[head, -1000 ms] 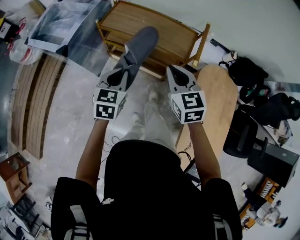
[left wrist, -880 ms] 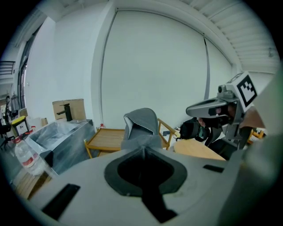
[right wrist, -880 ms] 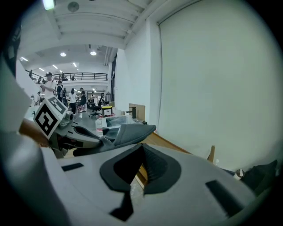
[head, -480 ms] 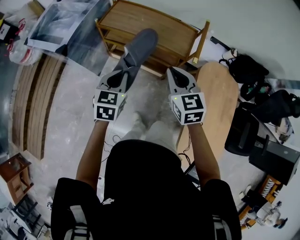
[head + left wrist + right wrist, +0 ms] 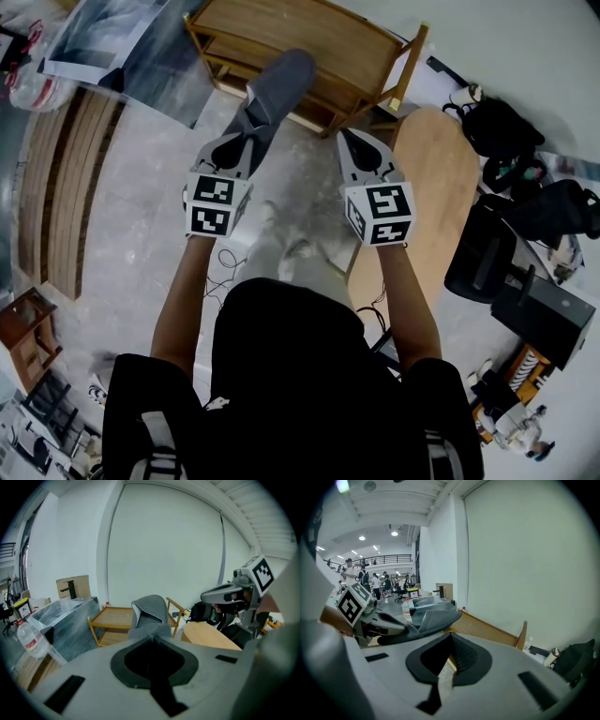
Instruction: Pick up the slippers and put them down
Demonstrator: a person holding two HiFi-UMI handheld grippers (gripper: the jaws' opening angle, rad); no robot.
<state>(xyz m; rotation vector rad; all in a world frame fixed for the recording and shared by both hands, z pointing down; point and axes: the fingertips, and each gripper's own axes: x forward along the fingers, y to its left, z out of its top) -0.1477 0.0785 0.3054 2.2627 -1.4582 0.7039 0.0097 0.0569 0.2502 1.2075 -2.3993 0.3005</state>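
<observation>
The left gripper is closed tight on the heel end of a grey slipper, its jaws pressed together on the fabric. In the left gripper view the slipper rises just past the jaw tips, its foot opening with a pale lining facing back toward the camera. The slipper's long axis runs straight on from the gripper, away from the person. The rounded toe is at the far end, over the front edge of a wooden rack. From the right gripper view the slipper lies nearly level in the air, toe to the right.

The right gripper is beside it, held apart from the slipper. Its jaw tips meet and nothing is between them.

Each gripper carries a cube printed with black-and-white square marker patterns, not words.

An oval wooden board lies just right of the right gripper, and black bags sit beyond it. A clear plastic bottle stands at the left; its red label is too small to read.
</observation>
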